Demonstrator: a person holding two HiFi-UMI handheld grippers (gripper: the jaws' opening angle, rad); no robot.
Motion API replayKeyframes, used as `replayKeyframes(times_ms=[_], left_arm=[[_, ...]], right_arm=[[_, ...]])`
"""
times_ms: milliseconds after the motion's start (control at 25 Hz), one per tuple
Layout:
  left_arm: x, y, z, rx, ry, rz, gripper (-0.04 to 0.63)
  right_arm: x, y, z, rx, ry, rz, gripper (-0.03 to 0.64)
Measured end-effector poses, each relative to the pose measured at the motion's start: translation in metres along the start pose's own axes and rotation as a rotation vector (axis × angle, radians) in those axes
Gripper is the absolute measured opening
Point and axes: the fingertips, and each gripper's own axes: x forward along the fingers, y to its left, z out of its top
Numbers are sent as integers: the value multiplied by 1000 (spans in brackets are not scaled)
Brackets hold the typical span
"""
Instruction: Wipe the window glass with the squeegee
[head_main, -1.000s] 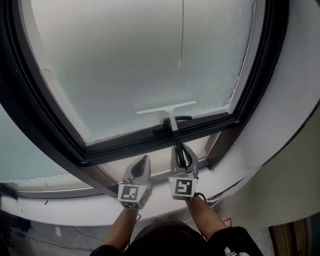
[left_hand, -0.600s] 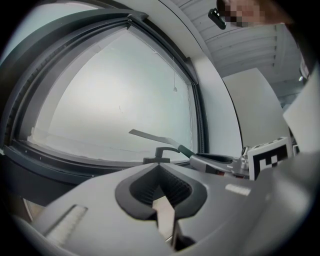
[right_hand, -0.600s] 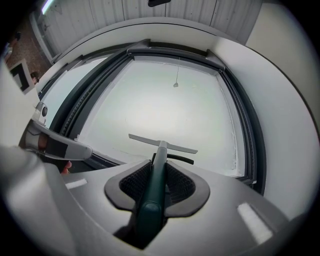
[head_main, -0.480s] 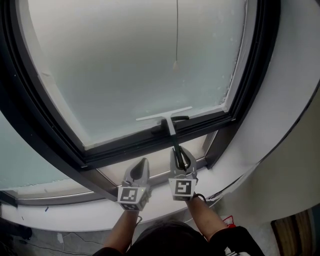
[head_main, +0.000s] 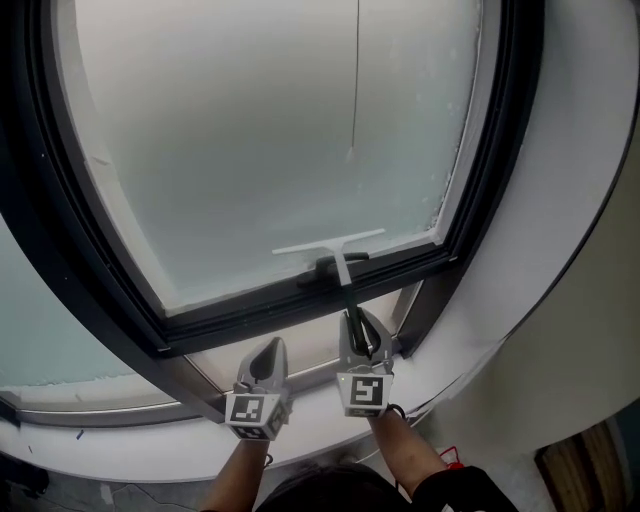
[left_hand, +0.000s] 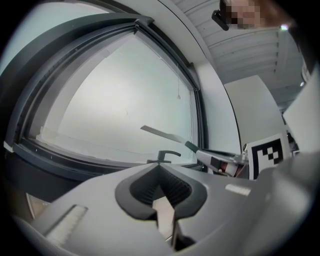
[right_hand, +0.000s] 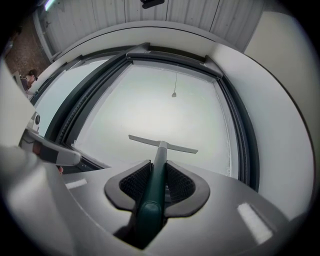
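Squeegee (head_main: 330, 243) drawn lower on glass (head_main: 250, 130), near bottom frame (head_main: 270, 300). Handle clamped in right gripper (head_main: 362, 332) fingers; left gripper (head_main: 267, 364) fingers pressed together, empty. Downstroke judged ending; lift and reset higher needed.

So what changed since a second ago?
Hardly anything. The left gripper sank a little lower, jaws shut and empty. The right gripper kept its clamp on the squeegee, whose blade stayed low on the window glass, just above the bottom frame.
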Motion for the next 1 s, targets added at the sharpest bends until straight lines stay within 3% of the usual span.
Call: replayKeyframes(times_ms=[320, 520, 720, 880, 1000], left_arm=[[27, -24, 31, 74, -62, -1, -2], [63, -56, 70, 88, -174, -37, -2], [92, -92, 107, 153, -242, -76, -2], [107, -113, 114, 232, -257, -66, -2], [118, -122, 124, 243, -277, -45, -2]], right_arm=[[26, -75, 82, 22, -215, -52, 98], [59, -133, 150, 1, -382, -63, 98], [87, -169, 219, 47, -534, -34, 98], [109, -189, 258, 68, -603, -12, 98], [126, -199, 284, 56, -634, -7, 98]])
